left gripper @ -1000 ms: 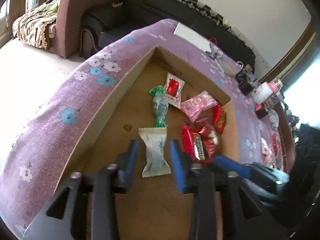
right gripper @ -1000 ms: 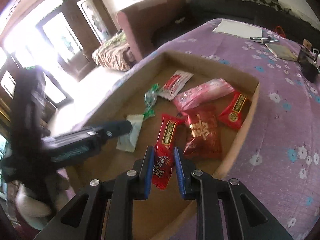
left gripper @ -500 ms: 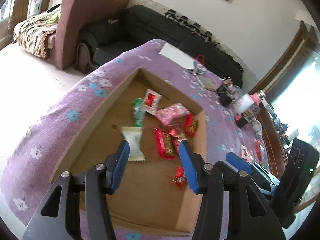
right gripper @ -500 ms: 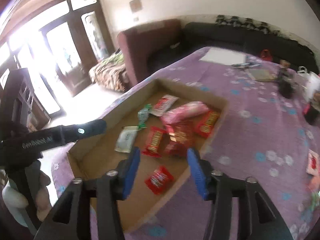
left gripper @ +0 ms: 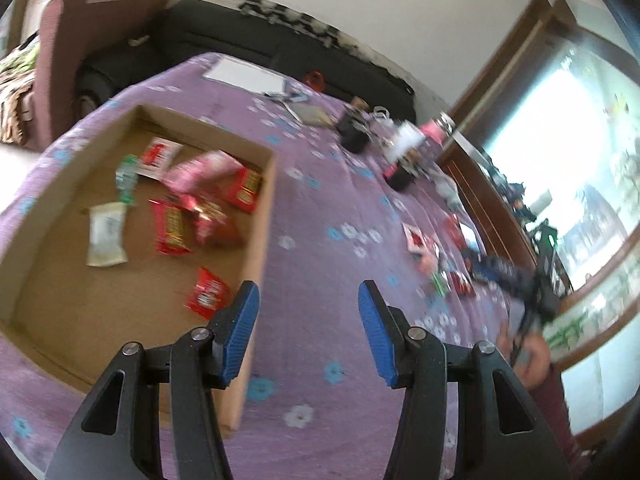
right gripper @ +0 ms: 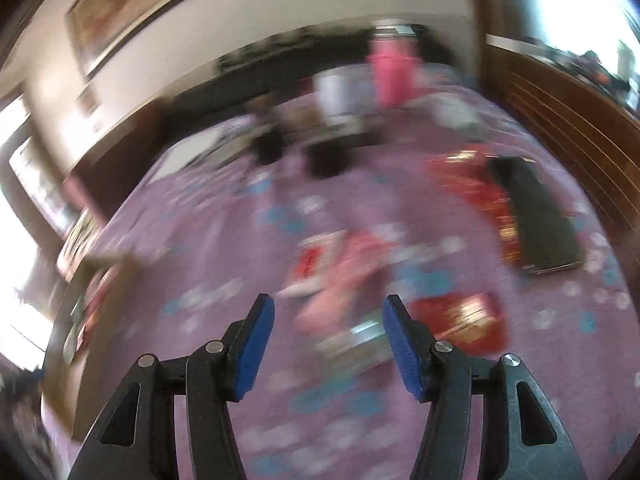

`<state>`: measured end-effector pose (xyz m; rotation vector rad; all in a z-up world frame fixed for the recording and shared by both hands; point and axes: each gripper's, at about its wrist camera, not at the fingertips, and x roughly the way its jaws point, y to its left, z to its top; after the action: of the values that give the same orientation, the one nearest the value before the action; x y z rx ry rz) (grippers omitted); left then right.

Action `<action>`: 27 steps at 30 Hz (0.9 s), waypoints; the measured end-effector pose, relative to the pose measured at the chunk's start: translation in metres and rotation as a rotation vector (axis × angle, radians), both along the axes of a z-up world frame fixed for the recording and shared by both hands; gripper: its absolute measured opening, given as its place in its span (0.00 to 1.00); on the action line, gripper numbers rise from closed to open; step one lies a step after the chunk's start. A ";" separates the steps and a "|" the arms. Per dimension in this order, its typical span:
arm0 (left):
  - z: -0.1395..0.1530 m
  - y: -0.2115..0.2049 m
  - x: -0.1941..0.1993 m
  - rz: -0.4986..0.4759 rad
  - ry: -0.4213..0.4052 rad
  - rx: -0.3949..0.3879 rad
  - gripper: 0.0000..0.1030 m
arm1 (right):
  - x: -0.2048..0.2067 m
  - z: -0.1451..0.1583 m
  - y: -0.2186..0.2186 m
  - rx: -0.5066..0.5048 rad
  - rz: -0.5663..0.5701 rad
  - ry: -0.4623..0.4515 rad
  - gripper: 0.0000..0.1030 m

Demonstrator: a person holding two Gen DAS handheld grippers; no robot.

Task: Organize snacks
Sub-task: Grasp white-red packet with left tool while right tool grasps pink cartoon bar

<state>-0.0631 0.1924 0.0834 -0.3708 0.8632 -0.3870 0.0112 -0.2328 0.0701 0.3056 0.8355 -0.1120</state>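
Jaws on my left gripper (left gripper: 308, 320) and right gripper (right gripper: 328, 340) are both spread wide, holding nothing, above the purple desk (left gripper: 320, 208).

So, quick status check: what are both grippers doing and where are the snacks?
Left gripper open, empty. Right gripper open, empty, over loose snacks on the purple cloth. Several snacks in the cardboard box. Nothing blocking; right view blurred.

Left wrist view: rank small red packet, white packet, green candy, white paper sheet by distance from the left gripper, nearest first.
From the left gripper:
1. Small red packet, near box corner, just left of the fingers.
2. White packet, box's left side.
3. Green candy, farther back left.
4. White paper sheet, table's far end.
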 end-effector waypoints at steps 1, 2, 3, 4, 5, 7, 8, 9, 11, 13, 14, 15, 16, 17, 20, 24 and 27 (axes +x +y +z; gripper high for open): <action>-0.001 -0.007 -0.001 -0.016 0.004 0.008 0.49 | 0.008 -0.003 -0.007 -0.005 -0.011 0.012 0.58; -0.001 -0.012 -0.002 -0.027 0.007 0.015 0.49 | 0.013 -0.006 -0.011 -0.011 -0.018 0.023 0.58; -0.001 -0.015 -0.003 -0.033 0.007 0.022 0.49 | 0.023 -0.010 -0.015 -0.018 -0.033 0.040 0.57; -0.001 -0.019 -0.005 -0.040 0.007 0.031 0.49 | 0.033 -0.015 -0.017 -0.022 -0.040 0.054 0.57; -0.001 -0.021 -0.006 -0.043 0.009 0.039 0.49 | 0.041 -0.020 -0.018 -0.028 -0.038 0.068 0.56; -0.001 -0.023 -0.008 -0.042 0.012 0.050 0.49 | 0.055 -0.030 -0.012 -0.036 -0.034 0.096 0.52; -0.001 -0.023 -0.009 -0.040 0.014 0.054 0.49 | 0.062 -0.037 -0.009 -0.032 -0.034 0.112 0.49; -0.001 -0.023 -0.010 -0.037 0.015 0.059 0.49 | 0.071 -0.043 -0.006 -0.023 -0.026 0.121 0.39; -0.002 -0.023 -0.011 -0.029 0.018 0.067 0.49 | 0.082 -0.052 0.007 -0.040 -0.007 0.138 0.35; -0.004 -0.023 -0.010 -0.026 0.027 0.069 0.49 | 0.084 -0.053 0.022 -0.070 0.012 0.134 0.33; -0.005 -0.024 -0.010 -0.026 0.030 0.069 0.49 | 0.082 -0.054 0.029 -0.064 0.038 0.136 0.31; -0.006 -0.024 -0.009 -0.027 0.033 0.070 0.49 | 0.079 -0.053 0.040 -0.046 0.088 0.136 0.31; -0.007 -0.025 -0.009 -0.029 0.036 0.072 0.49 | 0.075 -0.052 0.055 -0.036 0.150 0.140 0.30; -0.007 -0.026 -0.008 -0.033 0.037 0.073 0.49 | 0.071 -0.052 0.067 -0.031 0.200 0.147 0.30; -0.008 -0.030 -0.007 -0.047 0.041 0.072 0.49 | 0.053 -0.049 0.094 0.074 0.357 0.175 0.30; -0.011 -0.033 -0.006 -0.057 0.047 0.072 0.49 | 0.016 -0.031 0.105 0.040 0.366 0.096 0.35; -0.013 -0.038 -0.003 -0.073 0.060 0.061 0.49 | -0.005 -0.026 0.111 -0.038 0.390 0.042 0.59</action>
<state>-0.0658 0.1540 0.0702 -0.2962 0.9470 -0.4175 0.0064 -0.1218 0.0445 0.1002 0.9198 0.2303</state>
